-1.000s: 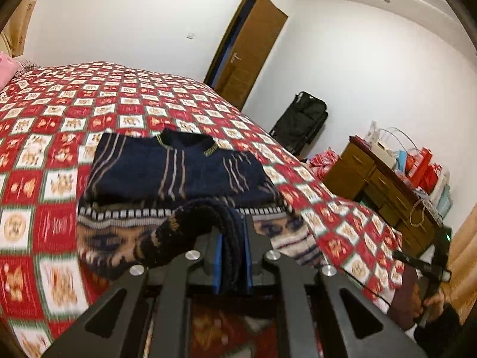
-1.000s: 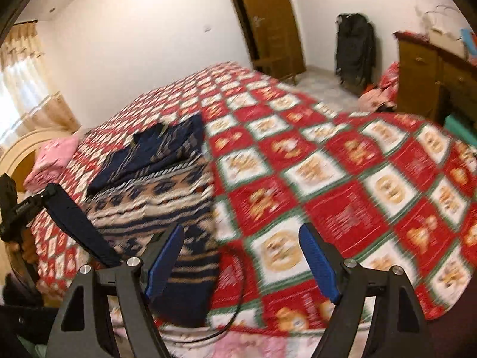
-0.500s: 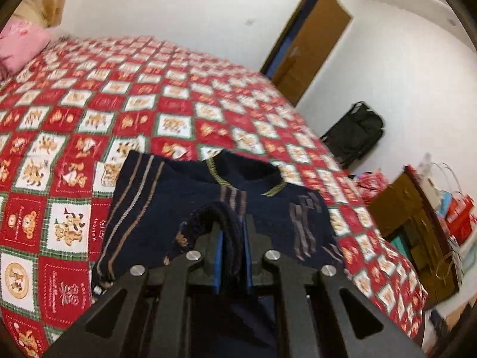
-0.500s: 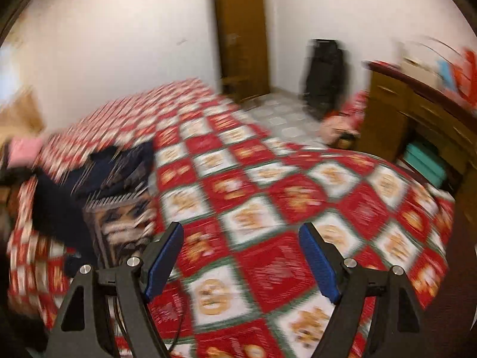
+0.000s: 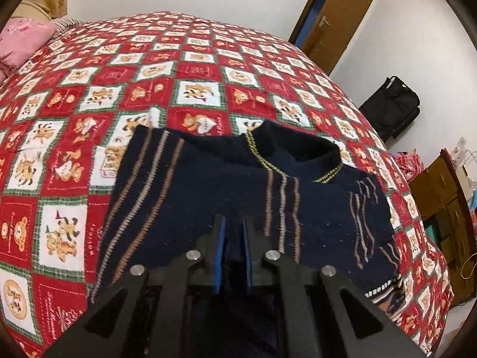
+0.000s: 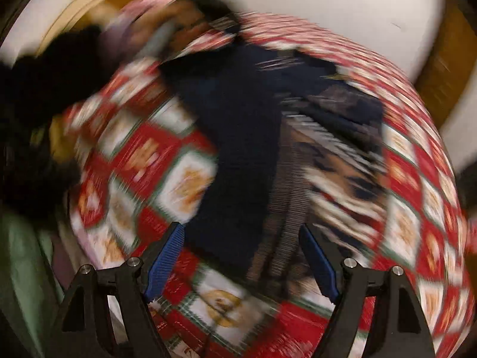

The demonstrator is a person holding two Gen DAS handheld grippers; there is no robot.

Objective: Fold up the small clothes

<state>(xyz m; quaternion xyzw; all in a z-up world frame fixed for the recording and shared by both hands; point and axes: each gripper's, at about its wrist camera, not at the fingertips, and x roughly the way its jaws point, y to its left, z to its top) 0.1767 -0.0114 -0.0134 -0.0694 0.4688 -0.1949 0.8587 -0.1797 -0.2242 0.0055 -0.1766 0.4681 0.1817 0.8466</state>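
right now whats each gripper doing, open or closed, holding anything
left gripper: shut on the navy sweater, a fold of it pinched between the pads.
right gripper: open, holding nothing, above the sweater.

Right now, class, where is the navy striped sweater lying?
In the left wrist view the navy sweater lies on the red teddy-bear quilt, collar towards the door, its near part clamped in the left gripper.

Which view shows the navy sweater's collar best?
The left wrist view: the collar of the sweater is sharp there, yellow trim visible, above the left gripper. The right wrist view is motion-blurred; the sweater shows only as a dark smear.
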